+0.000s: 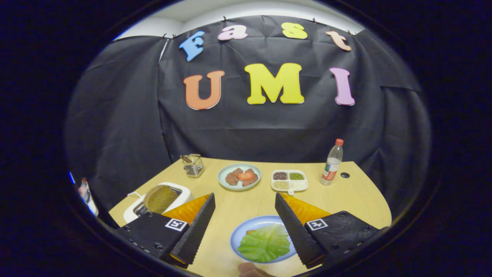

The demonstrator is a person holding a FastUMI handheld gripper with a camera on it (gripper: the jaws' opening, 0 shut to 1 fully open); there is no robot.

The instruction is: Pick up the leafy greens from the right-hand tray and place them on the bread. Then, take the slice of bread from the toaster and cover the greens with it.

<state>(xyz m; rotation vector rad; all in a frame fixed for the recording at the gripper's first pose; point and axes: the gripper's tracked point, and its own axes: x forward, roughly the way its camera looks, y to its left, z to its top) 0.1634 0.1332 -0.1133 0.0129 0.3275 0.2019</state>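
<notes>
Leafy greens [264,243] lie on bread between open gripper [244,204] jaws.

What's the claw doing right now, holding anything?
Claw: open and empty, hovering above the blue plate where the leafy greens already lie; toaster bread not yet taken.

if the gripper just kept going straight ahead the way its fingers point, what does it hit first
Probably the pale green round plate of sliced meat and tomato, which lies beyond the open gripper across bare wooden table. The blue plate with the green lettuce leaf sits between the fingers, likely below that line. Depth is uncertain.
</notes>
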